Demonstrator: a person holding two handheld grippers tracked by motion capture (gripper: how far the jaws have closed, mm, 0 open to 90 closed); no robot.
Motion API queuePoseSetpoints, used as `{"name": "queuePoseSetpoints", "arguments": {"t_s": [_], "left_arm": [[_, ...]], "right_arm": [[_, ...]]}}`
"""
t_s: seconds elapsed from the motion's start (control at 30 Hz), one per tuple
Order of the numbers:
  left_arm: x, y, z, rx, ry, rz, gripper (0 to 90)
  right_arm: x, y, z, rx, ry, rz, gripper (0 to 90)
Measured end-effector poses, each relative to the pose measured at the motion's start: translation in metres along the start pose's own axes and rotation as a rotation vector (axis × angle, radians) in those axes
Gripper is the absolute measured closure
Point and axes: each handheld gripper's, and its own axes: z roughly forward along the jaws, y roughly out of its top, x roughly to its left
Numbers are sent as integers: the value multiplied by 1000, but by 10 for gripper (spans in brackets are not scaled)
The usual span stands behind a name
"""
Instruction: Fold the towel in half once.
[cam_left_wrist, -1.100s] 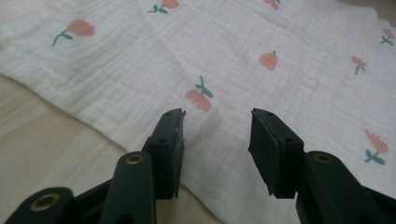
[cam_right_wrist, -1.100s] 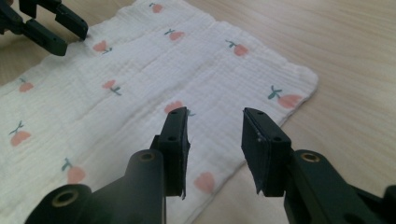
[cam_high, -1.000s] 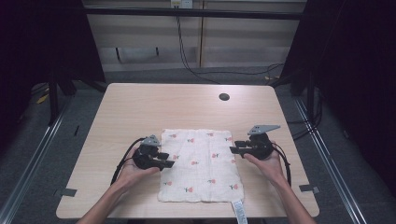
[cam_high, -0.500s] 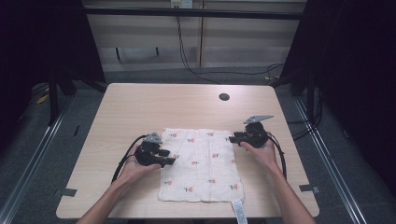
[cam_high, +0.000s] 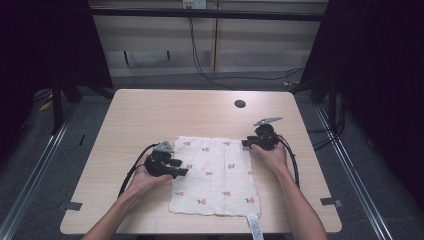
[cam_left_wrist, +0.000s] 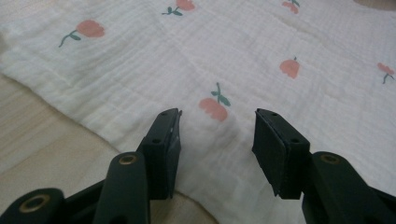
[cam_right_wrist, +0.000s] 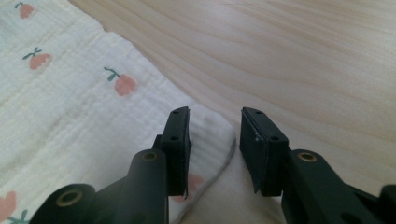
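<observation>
A pale wooden bench (cam_high: 150, 120) stands in a dark room, with cables trailing over the grey floor (cam_high: 260, 80) behind it and a small dark round hole (cam_high: 240, 104) near its far edge. A white cloth (cam_high: 215, 175) printed with small pink flowers lies spread flat on the near half of the bench, close to the near edge, and a white tag (cam_high: 254, 226) sticks out from its near right corner over the bench edge. The left gripper (cam_high: 179, 167), held in the person's left hand (cam_high: 142, 177), sits at the cloth's left edge, pointing across it toward the right side of the bench. In the left gripper view its jaws stand apart, low over the cloth (cam_left_wrist: 243, 65), with a pink flower (cam_left_wrist: 214, 106) between their tips; they have just been opening, and their pads pinch nothing. The right gripper (cam_high: 246, 144), in the person's right hand (cam_high: 270, 152), sits at the cloth's far right corner. In the right gripper view its jaws stand apart and straddle that corner of the cloth (cam_right_wrist: 70, 102), one jaw over the fabric and the other over bare wood (cam_right_wrist: 299, 60); they have just been closing, the cloth's corner lies between them, and the pads do not press on it. A black cable (cam_high: 131, 172) loops back from the left gripper along the forearm.
</observation>
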Motion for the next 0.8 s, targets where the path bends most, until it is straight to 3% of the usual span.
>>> {"name": "queuePoseSetpoints", "arguments": {"t_s": [0.23,0.47,0.6,0.67,0.8], "left_arm": [[-2,-2,-2,13,-22,5,530],[6,1,-10,-8,-14,-25,559],[20,9,-21,-41,22,-63,579],[27,13,-23,-55,31,-63,578],[44,18,-20,-47,68,-86,575]], "right_arm": [[3,0,1,-5,12,12,849],[3,3,-5,-37,32,25,861],[3,5,-9,-53,37,29,861],[4,5,-10,-54,40,28,861],[6,6,-11,-56,45,26,861]]}}
